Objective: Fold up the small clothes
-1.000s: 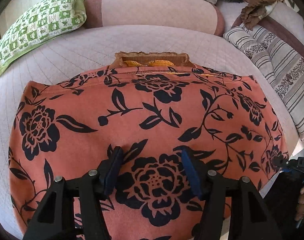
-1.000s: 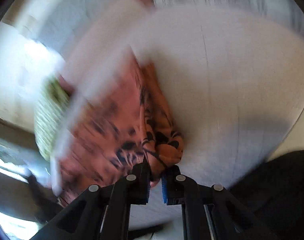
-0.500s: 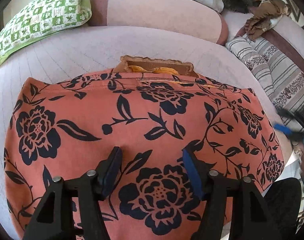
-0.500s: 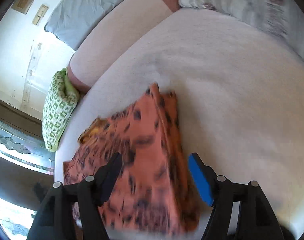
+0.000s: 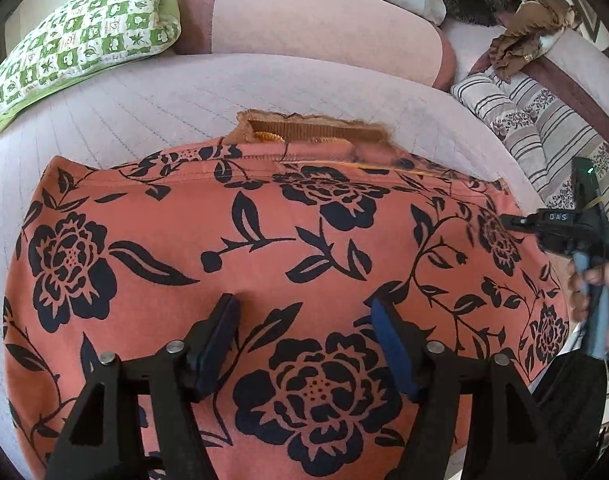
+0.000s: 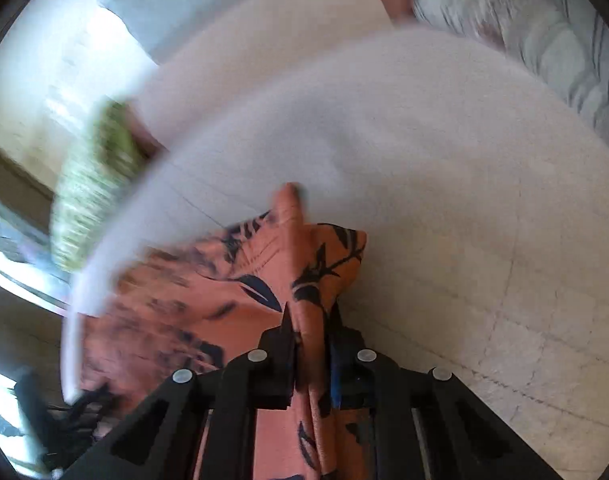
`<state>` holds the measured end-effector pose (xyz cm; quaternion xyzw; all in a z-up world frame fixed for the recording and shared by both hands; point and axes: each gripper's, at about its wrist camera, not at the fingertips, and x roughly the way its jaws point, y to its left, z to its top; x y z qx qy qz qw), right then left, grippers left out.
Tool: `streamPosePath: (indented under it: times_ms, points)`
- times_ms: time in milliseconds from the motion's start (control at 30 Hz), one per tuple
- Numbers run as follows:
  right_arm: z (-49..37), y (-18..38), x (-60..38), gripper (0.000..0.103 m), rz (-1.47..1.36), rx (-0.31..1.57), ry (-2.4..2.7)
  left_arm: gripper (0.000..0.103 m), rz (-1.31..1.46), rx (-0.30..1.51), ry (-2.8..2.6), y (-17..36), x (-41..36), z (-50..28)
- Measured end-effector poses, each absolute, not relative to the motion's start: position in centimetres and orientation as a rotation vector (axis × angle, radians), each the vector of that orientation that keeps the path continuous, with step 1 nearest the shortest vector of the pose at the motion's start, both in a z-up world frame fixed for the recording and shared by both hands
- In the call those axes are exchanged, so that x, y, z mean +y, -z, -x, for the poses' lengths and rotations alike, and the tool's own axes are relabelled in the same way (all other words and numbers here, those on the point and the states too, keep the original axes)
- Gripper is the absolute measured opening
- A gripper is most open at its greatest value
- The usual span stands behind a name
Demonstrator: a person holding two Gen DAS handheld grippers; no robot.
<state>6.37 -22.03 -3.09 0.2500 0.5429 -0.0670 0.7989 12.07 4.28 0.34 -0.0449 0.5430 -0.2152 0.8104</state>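
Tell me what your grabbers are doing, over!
Left hand-held gripper open above the floral garment. Right hand-held gripper shut on its edge. Garment spread flat on the bed. Nothing in the way.

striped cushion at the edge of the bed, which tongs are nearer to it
Right. The right tongs pinch the floral garment's edge just below the striped cushion; the left tongs hang open over the garment's middle, farther away.

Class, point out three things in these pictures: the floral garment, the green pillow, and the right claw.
Garment [image 5: 264,240], left wrist view: middle of the spread orange cloth.
Green pillow [image 5: 84,44], left wrist view: centre of its patterned face.
Right claw [image 6: 312,344], right wrist view: between fingertips shut on a garment fold.
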Motion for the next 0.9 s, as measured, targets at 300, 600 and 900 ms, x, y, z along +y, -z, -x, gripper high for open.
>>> streamPosePath:
  times_ms: [300, 600, 900]
  points:
    - [-2.4, -4.5, -19.7, 0.075, -0.378, 0.996, 0.249, 0.07, 0.111, 1.168, 0.43, -1.5, 4.8, -11.4]
    - [-0.8, -4.8, -11.3, 0.075, -0.344, 1.0, 0.019, 0.07, 0.125, 1.155, 0.321, -2.7, 9.6, -8.7]
    - [0.3, 0.0, -12.0, 0.075, -0.427, 1.058, 0.006, 0.071, 0.444, 1.088, 0.13, -3.1, 22.1, -5.0]
